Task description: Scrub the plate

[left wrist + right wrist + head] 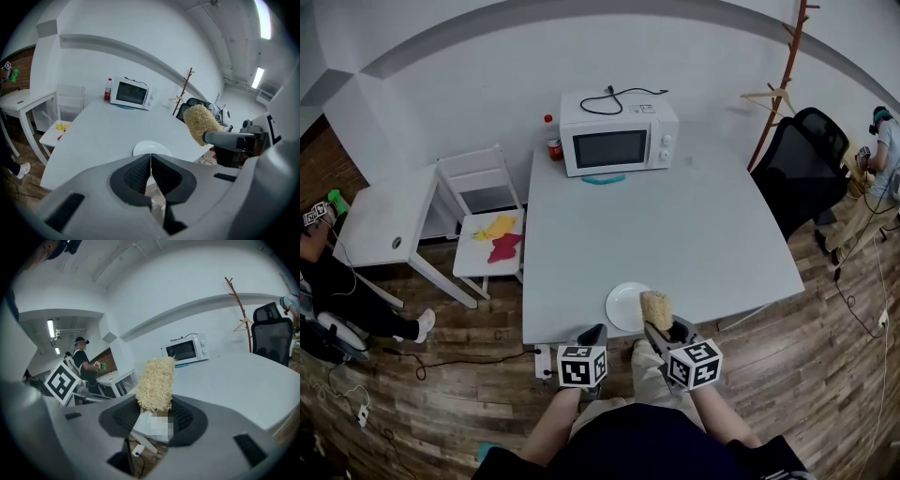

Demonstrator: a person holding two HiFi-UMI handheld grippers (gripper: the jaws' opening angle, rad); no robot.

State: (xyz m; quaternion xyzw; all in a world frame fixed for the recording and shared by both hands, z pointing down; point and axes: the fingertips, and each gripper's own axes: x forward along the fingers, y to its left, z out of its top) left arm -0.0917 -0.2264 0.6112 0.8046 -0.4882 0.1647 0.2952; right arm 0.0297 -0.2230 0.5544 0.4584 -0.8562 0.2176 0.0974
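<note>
OK, approach phase as I read it, no scrubbing yet. The right gripper (pixel 664 328) is clamped on the butt end of a straw-coloured scrubber (pixel 656 307), w/ the fibres poking out fwd past the jaws. The plate (pixel 626 306) is white, looks bare, and sits at the near edge of the grey table (pixel 703 234), right in front of me. In the head view the scrubber tip overlaps the plate's right rim. The left gripper view shows it held up off the surface, so I'd say no contact yet. The left gripper (pixel 150 161) has its jaws pressed together w/ nothing between them, and it's aimed at the plate from the near side. Next move, my call: drop the scrubber onto the plate face and work it around. The left probably needs to steady the rim, since a plate this close to the edge could slide off. Around: a microwave (pixel 619 134) at the far edge, a red bottle (pixel 553 141) just beside it, and 2 cloths (pixel 500 236) on a white chair (pixel 483 211) off to the left. An office chair (pixel 806 159) and a coat rack (pixel 783 75) stand to the right. Nothing stands between the grippers and the plate.
</note>
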